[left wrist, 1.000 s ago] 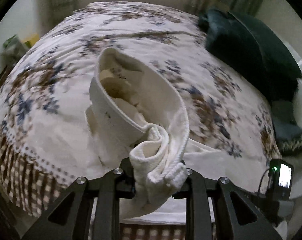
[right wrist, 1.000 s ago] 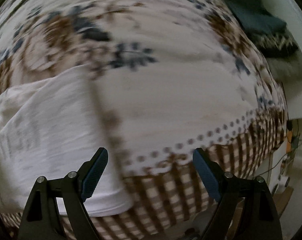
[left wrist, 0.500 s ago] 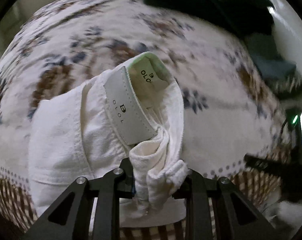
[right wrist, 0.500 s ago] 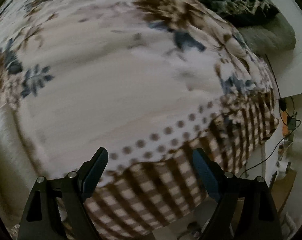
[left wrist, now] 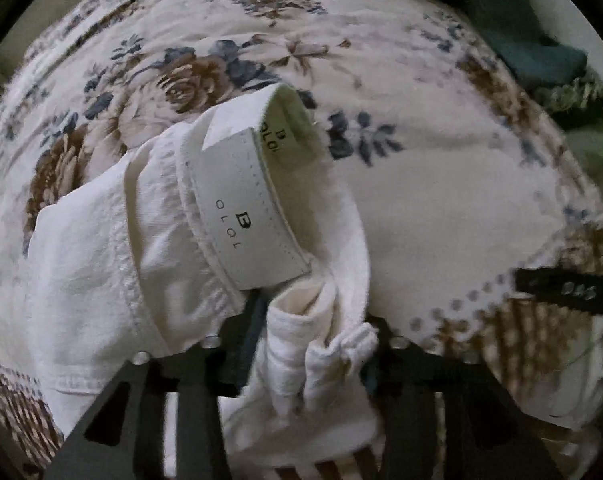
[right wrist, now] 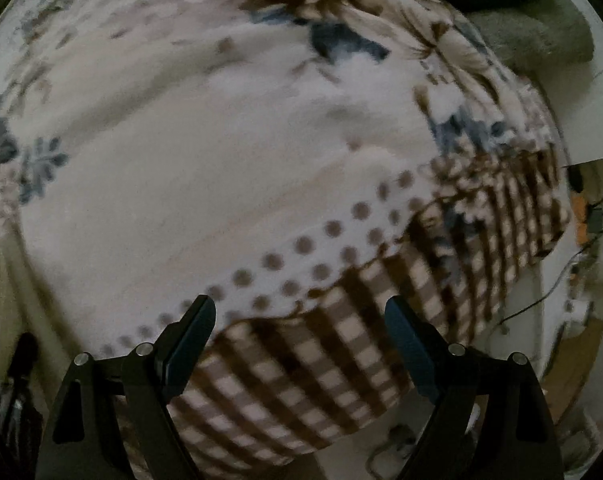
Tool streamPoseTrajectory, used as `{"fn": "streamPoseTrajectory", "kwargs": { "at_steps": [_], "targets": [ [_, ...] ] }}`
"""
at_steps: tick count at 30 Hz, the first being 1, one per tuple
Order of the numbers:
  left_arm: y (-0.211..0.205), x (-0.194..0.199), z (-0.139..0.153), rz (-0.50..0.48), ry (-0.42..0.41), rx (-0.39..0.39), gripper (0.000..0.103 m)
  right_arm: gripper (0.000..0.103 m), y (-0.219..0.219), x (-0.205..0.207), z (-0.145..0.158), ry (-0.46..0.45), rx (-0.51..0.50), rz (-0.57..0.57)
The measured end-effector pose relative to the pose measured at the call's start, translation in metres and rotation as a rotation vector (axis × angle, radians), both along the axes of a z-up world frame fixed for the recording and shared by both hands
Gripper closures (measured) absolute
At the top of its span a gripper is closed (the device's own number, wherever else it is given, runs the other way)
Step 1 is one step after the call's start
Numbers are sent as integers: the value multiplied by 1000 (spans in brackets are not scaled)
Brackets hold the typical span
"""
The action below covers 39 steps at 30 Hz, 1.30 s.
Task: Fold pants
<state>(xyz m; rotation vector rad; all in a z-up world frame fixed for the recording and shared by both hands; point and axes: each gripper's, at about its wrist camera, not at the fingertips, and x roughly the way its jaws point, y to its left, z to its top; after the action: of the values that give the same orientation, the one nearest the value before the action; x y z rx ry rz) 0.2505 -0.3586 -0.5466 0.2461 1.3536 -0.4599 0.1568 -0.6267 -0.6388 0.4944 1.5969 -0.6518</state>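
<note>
Now left tongs (left wrist: 313, 352) clamp pants (left wrist: 141, 248); right tongs (right wrist: 299, 344) wide, empty.

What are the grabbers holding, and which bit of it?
The left gripper pinches the white pants by a bunched fold of cloth near the waistband. The right gripper holds nothing; its jaws are open.

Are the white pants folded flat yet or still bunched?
Still bunched: the white cotton pants lie crumpled on the floral blanket, waistband gaping open, with a wad of fabric clamped in the left gripper.

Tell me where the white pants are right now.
In the left wrist view, the white pants lie left of centre on the floral bedspread, waistband bunched in the shut left gripper. The right wrist view doesn't clearly show them.
</note>
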Motion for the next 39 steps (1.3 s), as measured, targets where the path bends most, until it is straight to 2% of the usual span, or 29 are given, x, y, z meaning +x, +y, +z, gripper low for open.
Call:
{"fn": "streamPoseTrajectory", "kwargs": {
  "at_steps": [1,2,3,6,8,10,11,14,15,18,19,20,22,23,29,30,32,33,34,35,37,38,39],
  "targets": [
    [6,1,10,19,15,-48,36,14,3,0,4,-32,38,-2],
    [14,3,22,40,24,-94,15,14,7,0,10,-84,91,-1],
    [20,4,28,57,26,-119,8,14,10,0,14,-112,119,1],
    [57,13,59,160,41,-204,7,14,23,3,27,-219,257,7],
    [85,21,70,236,42,-226,7,14,35,10,28,-280,383,8],
    [124,29,77,343,26,-215,7,14,52,23,24,-326,504,18],
    [146,33,75,404,17,-185,7,14,60,30,21,-340,549,20],
    [192,40,60,512,0,-97,7,14,87,46,6,-328,623,23],
    [211,43,49,552,22,-58,7,14,96,50,2,-306,623,36],
    [239,43,29,612,46,-12,7,16,127,57,-17,-199,581,95],
    [246,43,22,618,54,-2,7,24,133,55,-22,-196,556,102],
    [250,42,17,624,64,17,7,57,137,52,-24,-196,511,106],
    [256,40,12,633,77,4,7,71,136,46,-21,-207,477,88],
    [258,39,12,636,82,-2,7,90,135,42,-11,-224,456,92],
    [254,41,13,636,101,-48,7,97,128,9,56,-264,374,138],
    [252,44,13,630,102,-51,7,103,126,4,62,-249,369,140],
    [247,49,15,612,95,-58,7,103,113,-13,62,-197,318,115],
    [243,52,14,598,88,-58,7,102,98,-22,54,-169,348,88],
    [238,55,14,578,81,-57,7,102,91,-27,47,-168,397,55],
    [234,59,11,559,84,-55,7,101,78,-32,37,-189,490,-9],
    [229,64,8,542,93,-59,7,95,73,-19,22,-241,626,-60],
    [228,66,8,539,89,-59,7,66,76,-10,19,-260,655,-39],
    [227,67,8,535,83,-55,7,24,79,-1,14,-270,664,-21]
  ]
}}
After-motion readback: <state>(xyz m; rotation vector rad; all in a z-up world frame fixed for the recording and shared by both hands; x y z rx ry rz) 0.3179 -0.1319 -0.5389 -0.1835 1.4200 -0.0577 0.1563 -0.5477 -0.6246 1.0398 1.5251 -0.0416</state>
